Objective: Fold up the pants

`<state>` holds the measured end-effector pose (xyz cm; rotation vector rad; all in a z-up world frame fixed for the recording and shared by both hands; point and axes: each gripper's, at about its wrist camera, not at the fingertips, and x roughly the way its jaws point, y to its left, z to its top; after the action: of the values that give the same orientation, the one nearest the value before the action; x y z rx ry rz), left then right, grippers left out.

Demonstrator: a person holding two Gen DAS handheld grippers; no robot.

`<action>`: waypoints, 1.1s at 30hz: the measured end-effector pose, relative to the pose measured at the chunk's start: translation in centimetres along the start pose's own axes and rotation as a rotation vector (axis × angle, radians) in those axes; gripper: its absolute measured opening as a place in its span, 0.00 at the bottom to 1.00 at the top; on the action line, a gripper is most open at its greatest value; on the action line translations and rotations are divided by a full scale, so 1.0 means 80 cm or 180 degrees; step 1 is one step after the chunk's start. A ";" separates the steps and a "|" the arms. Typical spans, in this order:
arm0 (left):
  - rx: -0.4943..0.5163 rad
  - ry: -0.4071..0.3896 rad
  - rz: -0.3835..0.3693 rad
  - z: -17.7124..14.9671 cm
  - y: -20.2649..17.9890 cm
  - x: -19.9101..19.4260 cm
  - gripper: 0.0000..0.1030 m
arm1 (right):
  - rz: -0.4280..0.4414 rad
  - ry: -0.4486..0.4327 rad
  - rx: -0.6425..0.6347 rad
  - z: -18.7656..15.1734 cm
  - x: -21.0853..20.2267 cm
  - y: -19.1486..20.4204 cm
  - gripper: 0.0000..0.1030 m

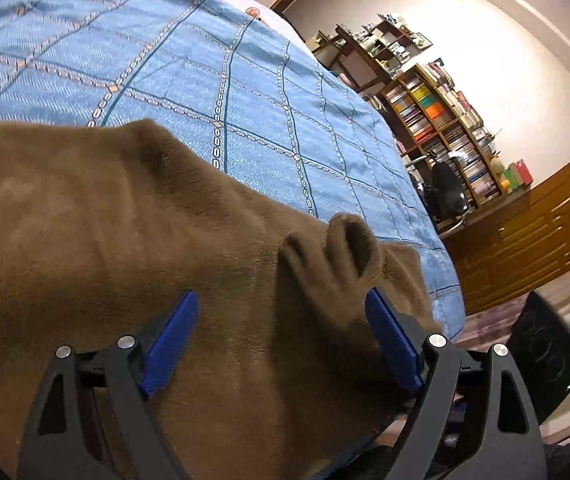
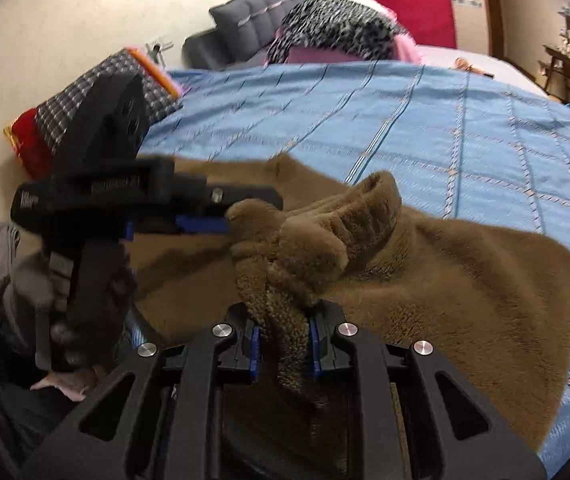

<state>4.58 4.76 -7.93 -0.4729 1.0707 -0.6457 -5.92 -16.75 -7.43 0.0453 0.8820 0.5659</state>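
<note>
The brown fleece pants lie on the bed's blue checked bedspread. The right gripper has its jaws narrow, clamped on a bunched fold of the pants. The left gripper hovers over the fabric, jaws wide, gripping nothing. White lettering on the left gripper's body is blurred and unreadable.
</note>
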 end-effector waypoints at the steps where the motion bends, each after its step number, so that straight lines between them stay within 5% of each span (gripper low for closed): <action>1: -0.0002 0.0001 -0.0011 -0.001 0.001 -0.001 0.82 | 0.0003 0.0023 -0.0037 -0.002 0.003 0.004 0.19; 11: 0.0187 0.0099 -0.0063 0.004 -0.020 0.010 0.82 | 0.0166 0.0121 -0.0331 -0.011 0.014 0.022 0.41; 27: 0.0206 0.0581 -0.0163 -0.004 -0.029 0.060 0.82 | 0.0722 0.0109 -0.0152 -0.048 0.003 -0.006 0.45; 30: 0.0304 0.0589 -0.0109 -0.008 -0.032 0.062 0.67 | 0.0694 0.0050 -0.0083 -0.056 -0.007 -0.021 0.45; 32: 0.0324 0.0595 -0.0008 -0.010 -0.031 0.063 0.42 | 0.0634 -0.0001 0.0014 -0.064 -0.018 -0.033 0.45; 33: 0.0317 0.0579 0.0032 -0.011 -0.028 0.062 0.38 | 0.0612 -0.0026 0.0067 -0.068 -0.022 -0.042 0.45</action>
<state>4.86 -0.34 -10.04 -0.3268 1.2053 -0.7401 -9.30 -21.50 -10.55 0.1525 0.8811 0.7353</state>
